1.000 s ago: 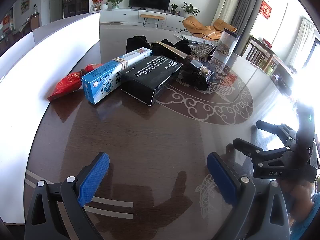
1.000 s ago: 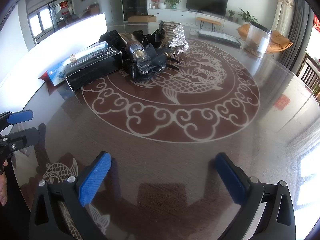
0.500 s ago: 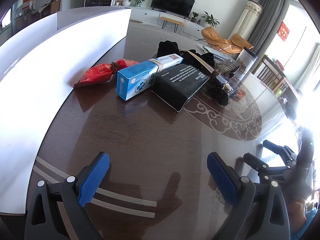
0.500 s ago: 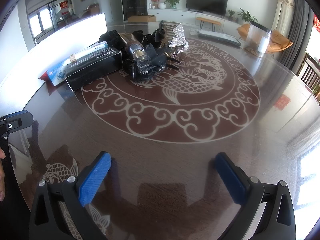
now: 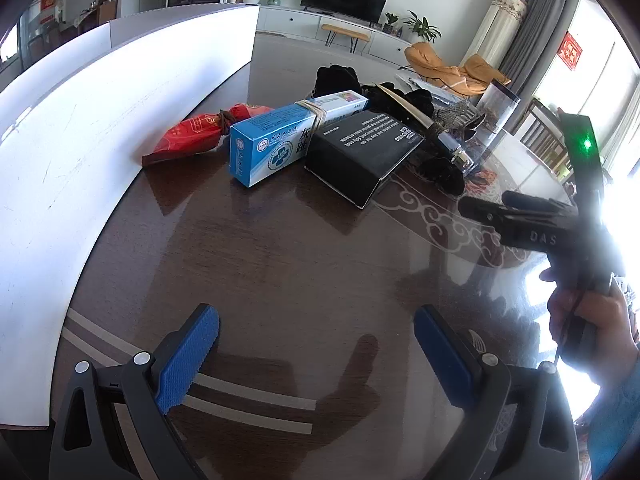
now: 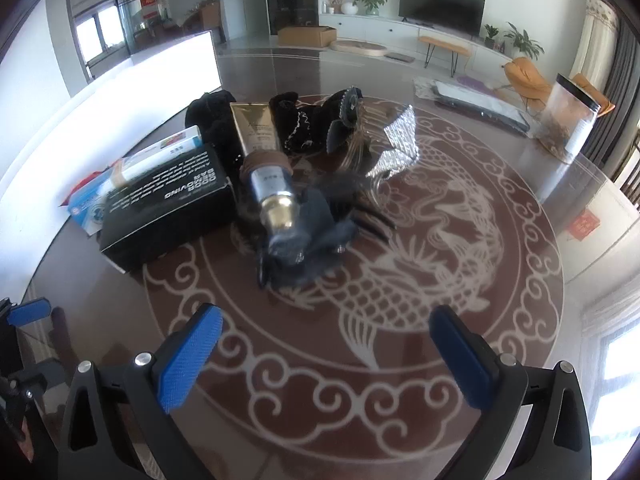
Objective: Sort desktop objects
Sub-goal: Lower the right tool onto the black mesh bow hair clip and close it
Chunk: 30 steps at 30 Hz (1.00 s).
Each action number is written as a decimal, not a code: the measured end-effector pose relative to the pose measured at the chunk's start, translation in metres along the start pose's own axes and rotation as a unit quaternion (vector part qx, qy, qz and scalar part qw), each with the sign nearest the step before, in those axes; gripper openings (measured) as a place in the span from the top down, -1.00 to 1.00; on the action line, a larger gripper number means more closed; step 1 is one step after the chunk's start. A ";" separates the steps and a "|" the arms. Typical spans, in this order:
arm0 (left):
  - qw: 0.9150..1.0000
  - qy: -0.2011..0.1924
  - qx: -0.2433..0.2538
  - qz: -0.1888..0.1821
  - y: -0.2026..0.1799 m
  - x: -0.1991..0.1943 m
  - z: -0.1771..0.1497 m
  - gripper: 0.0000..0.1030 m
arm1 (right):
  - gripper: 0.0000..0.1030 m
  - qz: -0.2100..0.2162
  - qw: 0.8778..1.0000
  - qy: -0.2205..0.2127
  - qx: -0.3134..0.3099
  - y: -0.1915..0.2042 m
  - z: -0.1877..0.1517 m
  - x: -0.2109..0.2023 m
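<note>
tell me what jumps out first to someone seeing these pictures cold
The heap of clutter mid-table: a gold tube lying over black fabric pieces, with a black box and a blue box side by side to its left. A red pouch sits beyond the blue box by the white board. Both tools, left and right, hover open and empty.

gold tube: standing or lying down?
Lying down. The gold tube rests across the black items, cap end toward the camera, beside the black box.
</note>
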<state>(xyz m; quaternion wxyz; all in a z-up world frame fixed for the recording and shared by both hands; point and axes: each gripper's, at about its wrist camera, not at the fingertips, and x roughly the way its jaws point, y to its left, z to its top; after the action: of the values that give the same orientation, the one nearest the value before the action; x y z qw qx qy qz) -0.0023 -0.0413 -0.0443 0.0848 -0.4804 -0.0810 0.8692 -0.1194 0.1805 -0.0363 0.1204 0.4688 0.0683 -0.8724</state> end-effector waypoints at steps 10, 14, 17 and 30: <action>1.000 0.001 0.011 0.004 -0.005 0.001 -0.002 -0.94 | -0.98 -0.016 1.000 -0.005 0.026 0.007 0.037 0.040; 1.000 0.001 0.011 0.002 -0.004 0.001 -0.001 -0.94 | -0.86 -0.010 0.999 -0.023 0.046 -0.002 0.030 0.031; 1.000 0.002 0.014 0.003 -0.005 0.002 -0.001 -0.94 | -0.86 -0.014 0.999 -0.023 0.034 -0.006 0.015 0.021; 0.999 0.007 0.041 0.016 -0.016 0.005 -0.003 -0.94 | -0.99 -0.044 0.997 -0.009 0.064 -0.047 -0.083 -0.039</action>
<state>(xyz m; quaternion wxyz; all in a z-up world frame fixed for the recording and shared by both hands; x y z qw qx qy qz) -0.0012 -0.0244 -0.0466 0.0908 -0.4839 -0.0371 0.8696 -0.0449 0.2506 -0.0488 0.0523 0.4645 0.0317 -0.8835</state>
